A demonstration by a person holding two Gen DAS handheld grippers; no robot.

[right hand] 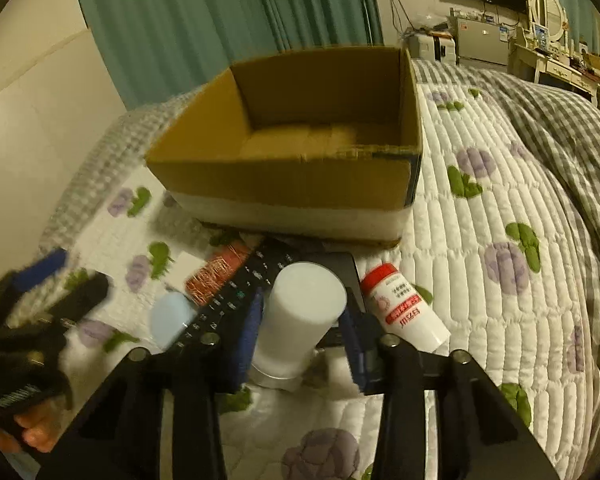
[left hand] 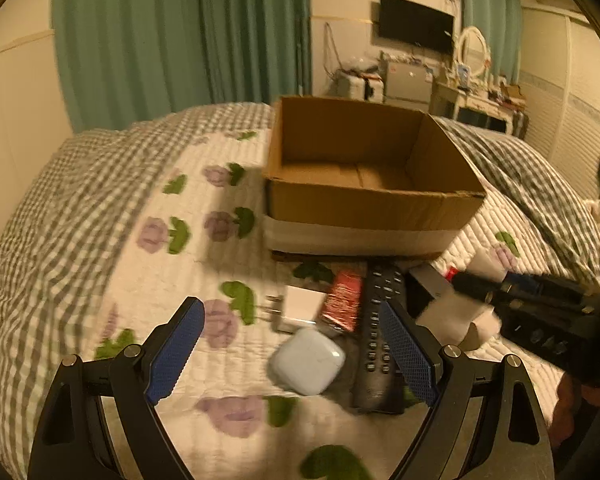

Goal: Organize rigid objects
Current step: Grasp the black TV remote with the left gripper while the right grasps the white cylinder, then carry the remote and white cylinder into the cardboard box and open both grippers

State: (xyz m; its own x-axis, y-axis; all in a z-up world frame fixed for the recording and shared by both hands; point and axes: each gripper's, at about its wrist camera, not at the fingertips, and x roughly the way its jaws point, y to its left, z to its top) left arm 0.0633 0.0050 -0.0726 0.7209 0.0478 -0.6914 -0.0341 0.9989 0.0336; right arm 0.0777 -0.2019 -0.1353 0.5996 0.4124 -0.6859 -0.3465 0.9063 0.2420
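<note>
An open cardboard box point(left hand: 364, 204) point(right hand: 296, 184) stands empty on the bed. In front of it lie a white charger point(left hand: 300, 306), a red packet point(left hand: 344, 298) point(right hand: 218, 270), a black remote point(left hand: 380, 332) point(right hand: 236, 296), a pale blue earbud case point(left hand: 308, 360) point(right hand: 172, 318), a dark box point(left hand: 428, 288) and a red-capped white bottle point(right hand: 404, 306). My left gripper point(left hand: 292, 354) is open, above the earbud case. My right gripper point(right hand: 302, 326) is shut on a white cylinder point(right hand: 300, 312) point(left hand: 456, 312), held just above the quilt.
The bed has a white floral quilt point(right hand: 500, 240) and a grey checked blanket point(left hand: 60, 208) point(right hand: 572, 128). Green curtains point(left hand: 180, 36) hang behind. A dresser with a mirror point(left hand: 476, 80) and a wall TV point(left hand: 416, 24) stand far right.
</note>
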